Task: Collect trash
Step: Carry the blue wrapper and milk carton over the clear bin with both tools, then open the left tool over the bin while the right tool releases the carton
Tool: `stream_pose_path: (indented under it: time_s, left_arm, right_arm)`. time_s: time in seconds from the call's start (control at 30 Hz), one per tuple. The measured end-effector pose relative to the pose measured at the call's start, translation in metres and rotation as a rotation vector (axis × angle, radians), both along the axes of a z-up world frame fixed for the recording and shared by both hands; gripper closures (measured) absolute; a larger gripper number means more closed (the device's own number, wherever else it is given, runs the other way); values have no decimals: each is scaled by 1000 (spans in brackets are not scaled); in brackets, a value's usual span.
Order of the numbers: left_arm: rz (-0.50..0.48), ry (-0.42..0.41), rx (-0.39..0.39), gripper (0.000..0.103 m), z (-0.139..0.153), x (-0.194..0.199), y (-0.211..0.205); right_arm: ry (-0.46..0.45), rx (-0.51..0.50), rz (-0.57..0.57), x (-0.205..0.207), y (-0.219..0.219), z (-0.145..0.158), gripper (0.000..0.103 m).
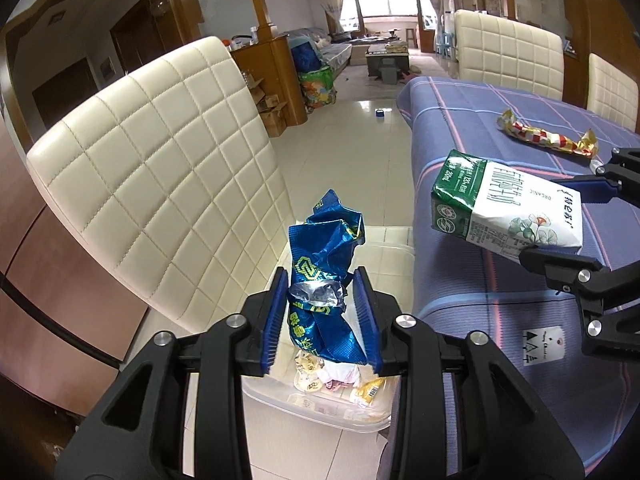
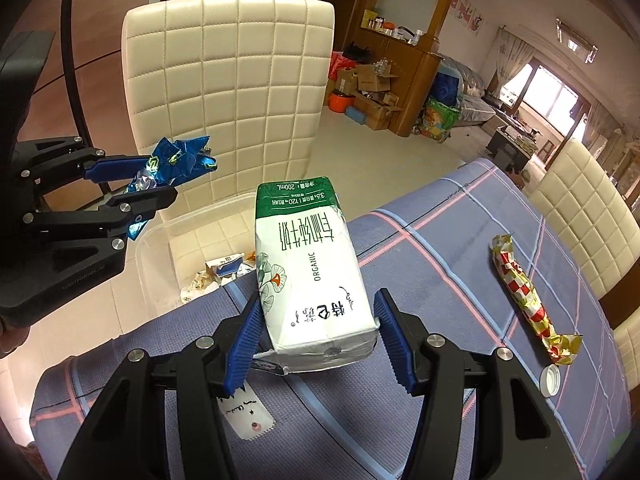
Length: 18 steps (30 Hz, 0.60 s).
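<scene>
My left gripper (image 1: 321,296) is shut on a crumpled blue foil wrapper (image 1: 326,276) and holds it above a clear plastic bin (image 1: 320,408) on the chair seat; the bin holds several pieces of trash. The left gripper also shows in the right wrist view (image 2: 154,186) with the blue wrapper (image 2: 176,158). My right gripper (image 2: 318,320) is shut on a white and green milk carton (image 2: 310,268), held above the table's edge near the bin (image 2: 160,240). The carton also shows in the left wrist view (image 1: 500,208).
A red, white and gold wrapper (image 2: 524,300) and a white bottle cap (image 2: 550,380) lie on the blue plaid tablecloth (image 2: 440,240). Cream quilted chairs (image 1: 160,152) stand around the table. A tiled floor lies beyond.
</scene>
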<state>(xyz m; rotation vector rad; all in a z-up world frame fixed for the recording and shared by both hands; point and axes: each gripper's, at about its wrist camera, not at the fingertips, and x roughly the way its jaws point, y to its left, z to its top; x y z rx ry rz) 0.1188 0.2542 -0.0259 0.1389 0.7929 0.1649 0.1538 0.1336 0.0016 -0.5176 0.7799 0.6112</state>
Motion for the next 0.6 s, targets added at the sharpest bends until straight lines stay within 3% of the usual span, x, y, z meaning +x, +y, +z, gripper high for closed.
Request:
stream_pose_path:
  time_s: [0.03, 0.1, 0.6]
  left_arm:
    - [5, 2, -3, 54, -1, 1, 2]
    - [21, -13, -2, 23, -1, 0, 7]
    - [66, -31, -14, 21, -7, -11, 40]
  right_arm:
    - [1, -3, -1, 1, 1, -1, 48]
    - [2, -5, -4, 3, 4, -2, 48]
    - [21, -25, 37, 4, 41, -12, 48]
